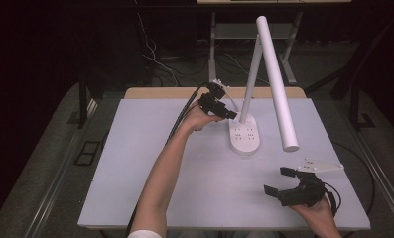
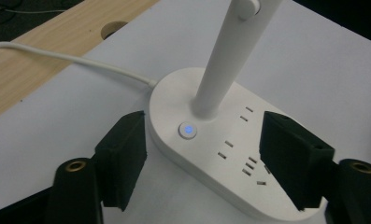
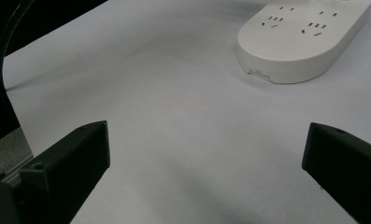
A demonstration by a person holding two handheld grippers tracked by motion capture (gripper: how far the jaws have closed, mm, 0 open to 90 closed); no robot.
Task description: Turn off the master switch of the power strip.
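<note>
A white desk lamp stands mid-table on an oval base (image 1: pixel 244 135) with socket slots; its post (image 1: pixel 250 74) rises to a long tube head (image 1: pixel 279 89) that slopes down to the right. My left gripper (image 1: pixel 228 111) is open at the base's far left end. In the left gripper view its jaws straddle the base (image 2: pixel 230 154), one on each side, with a round button (image 2: pixel 188 130) lit blue between them beside the post (image 2: pixel 223 65). My right gripper (image 1: pixel 280 180) hangs open near the front right, empty, and the base's near end (image 3: pixel 300 42) lies ahead of it.
The lamp's white cord (image 2: pixel 71 58) runs off the base toward the wooden strip (image 2: pixel 57 46) at the table's back edge, which has a round hole. The white table top (image 1: pixel 135 163) is bare at left and front. Cables and desk legs lie on the floor beyond.
</note>
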